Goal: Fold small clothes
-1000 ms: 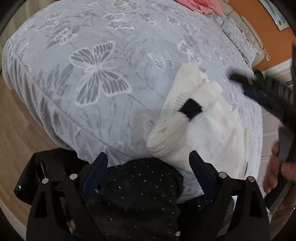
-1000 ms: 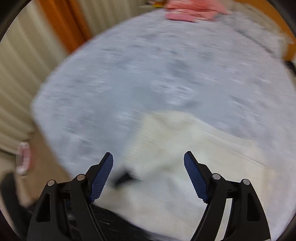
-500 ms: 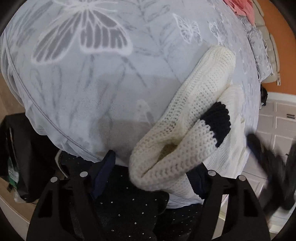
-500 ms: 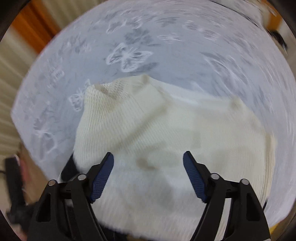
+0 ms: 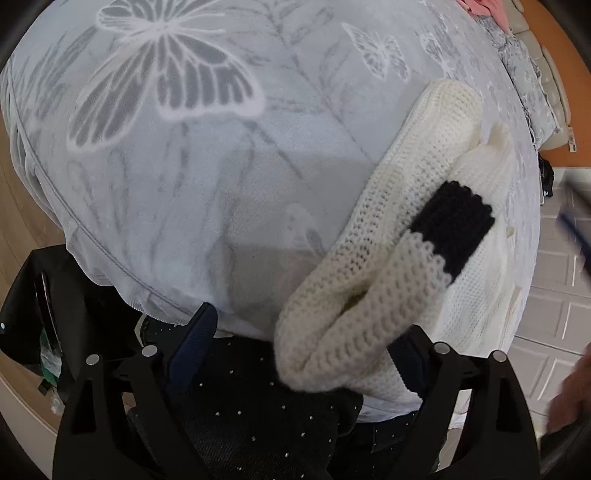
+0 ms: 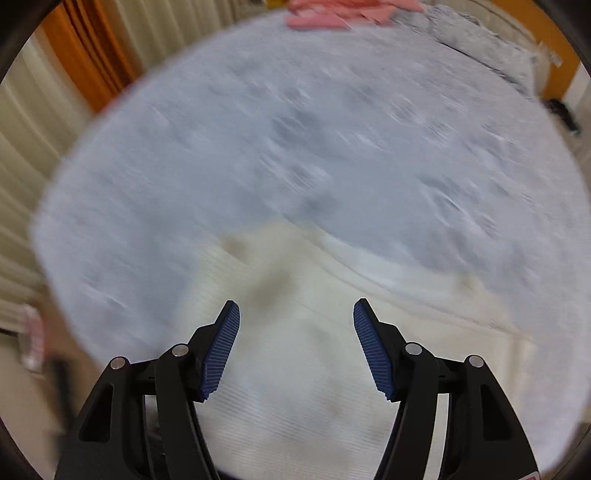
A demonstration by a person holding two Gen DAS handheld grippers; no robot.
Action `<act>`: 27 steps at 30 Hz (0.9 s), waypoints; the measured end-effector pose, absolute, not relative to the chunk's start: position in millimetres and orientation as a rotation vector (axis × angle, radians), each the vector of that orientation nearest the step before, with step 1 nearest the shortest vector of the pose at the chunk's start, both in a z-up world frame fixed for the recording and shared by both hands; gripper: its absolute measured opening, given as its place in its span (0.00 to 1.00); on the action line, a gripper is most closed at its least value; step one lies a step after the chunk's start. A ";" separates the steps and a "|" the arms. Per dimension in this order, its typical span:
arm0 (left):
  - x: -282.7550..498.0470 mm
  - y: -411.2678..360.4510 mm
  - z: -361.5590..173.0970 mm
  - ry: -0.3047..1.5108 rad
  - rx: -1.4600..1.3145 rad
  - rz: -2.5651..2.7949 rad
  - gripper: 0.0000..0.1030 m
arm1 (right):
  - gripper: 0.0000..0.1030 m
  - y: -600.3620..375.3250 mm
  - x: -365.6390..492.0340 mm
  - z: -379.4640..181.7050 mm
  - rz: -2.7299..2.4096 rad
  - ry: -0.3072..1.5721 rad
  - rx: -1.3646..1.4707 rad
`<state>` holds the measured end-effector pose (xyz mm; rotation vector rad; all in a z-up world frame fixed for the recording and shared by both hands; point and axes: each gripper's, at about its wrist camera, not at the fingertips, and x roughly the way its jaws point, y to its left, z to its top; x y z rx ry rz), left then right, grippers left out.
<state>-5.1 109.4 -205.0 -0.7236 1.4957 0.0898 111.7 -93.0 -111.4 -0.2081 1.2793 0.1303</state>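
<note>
A cream knit sweater (image 5: 424, 177) lies folded at the near edge of the bed (image 5: 184, 203), its black-cuffed sleeve (image 5: 454, 225) laid across the top. My left gripper (image 5: 297, 347) hangs low over the sweater's near corner, and its jaws are opening. The thick fold sits between them, close to the right finger, with neither pad pressing on it. In the blurred right wrist view, my right gripper (image 6: 295, 321) points down over the sweater's body (image 6: 295, 387). Its jaws are closing but stand apart, with only flat knit below them.
The butterfly-print bedcover (image 6: 295, 147) stretches away behind the sweater. Pink clothes (image 6: 343, 14) lie at the far end near grey pillows (image 5: 528, 74). A dark dotted garment (image 5: 258, 406) sits below the bed edge and a black bag (image 5: 37, 295) on the wooden floor. A hand (image 5: 572, 387) shows at the right.
The left gripper dropped close to the sweater's near corner; its jaws narrowed, then widened again. The right gripper swung over the sweater, and its jaws stand narrower than before.
</note>
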 end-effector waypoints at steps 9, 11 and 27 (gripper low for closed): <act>-4.7 108.6 -198.5 1.492 -0.704 0.109 0.85 | 0.41 5.3 135.2 -144.9 0.363 1.341 -0.190; -2.1 105.1 -197.3 1.490 -0.697 0.113 0.85 | 0.41 -6.5 132.3 -125.0 0.371 1.299 -0.105; 6.6 32.2 -72.6 1.196 -0.629 -0.224 0.15 | 0.55 -321.3 -2.6 -74.6 -0.167 1.197 0.195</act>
